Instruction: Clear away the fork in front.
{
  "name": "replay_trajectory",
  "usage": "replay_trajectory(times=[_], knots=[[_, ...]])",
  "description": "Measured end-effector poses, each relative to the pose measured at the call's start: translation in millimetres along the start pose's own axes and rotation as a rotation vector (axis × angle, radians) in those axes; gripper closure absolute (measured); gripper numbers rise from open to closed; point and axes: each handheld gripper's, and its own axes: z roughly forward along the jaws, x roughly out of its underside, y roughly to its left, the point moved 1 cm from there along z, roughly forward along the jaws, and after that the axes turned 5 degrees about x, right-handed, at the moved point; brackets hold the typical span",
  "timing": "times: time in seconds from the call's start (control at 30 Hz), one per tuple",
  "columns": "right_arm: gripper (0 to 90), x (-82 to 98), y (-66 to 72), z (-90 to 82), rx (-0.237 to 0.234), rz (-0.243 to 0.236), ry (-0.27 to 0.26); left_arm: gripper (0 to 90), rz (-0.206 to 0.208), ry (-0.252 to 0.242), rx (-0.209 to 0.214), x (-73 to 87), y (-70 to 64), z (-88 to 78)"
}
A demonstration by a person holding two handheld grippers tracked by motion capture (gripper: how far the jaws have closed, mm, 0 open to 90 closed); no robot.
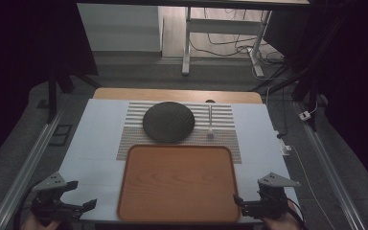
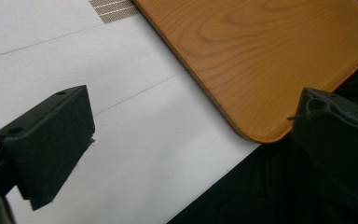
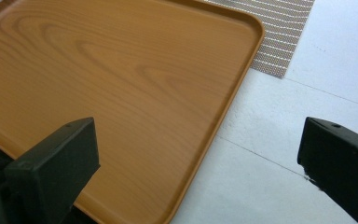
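A wooden tray [image 1: 178, 182] lies at the near middle of the white table, resting partly on a striped mat [image 1: 182, 130]. Behind it on the mat sits a dark round plate [image 1: 168, 121], with a small white spoon-like utensil [image 1: 210, 122] to its right. My left gripper [image 1: 84, 196] hovers open at the table's near left corner, by the tray's near left corner [image 2: 256, 133]. My right gripper [image 1: 238, 203] is open at the near right, with its jaws spread across the tray's right rim [image 3: 223, 112]. Nothing is between either pair of jaws.
The white table top [image 1: 96, 139] has bare strips left and right of the tray. Metal rails [image 1: 26, 167] run along both sides of the table. A desk frame and cables [image 1: 225, 43] stand on the floor beyond the far edge.
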Motion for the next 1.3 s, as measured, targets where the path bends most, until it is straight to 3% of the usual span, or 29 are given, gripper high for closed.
replay_trajectory(times=[0.4, 0.83, 1.3], knots=[[0.0, -1.0, 2.9, 1.3, -0.002, -0.029, 0.015, 0.0, 0.001, 0.002, 0.004, -0.1, 0.2, 0.2], [0.0, -7.7, 14.9, 6.8, -0.023, -0.104, 0.006, 0.0, 0.003, 0.008, 0.004, -0.3, 0.3, 0.7], [0.0, -20.4, 31.4, 29.5, -0.061, -0.237, 0.054, 0.0, 0.001, 0.014, 0.007, -0.6, 0.5, 1.6]])
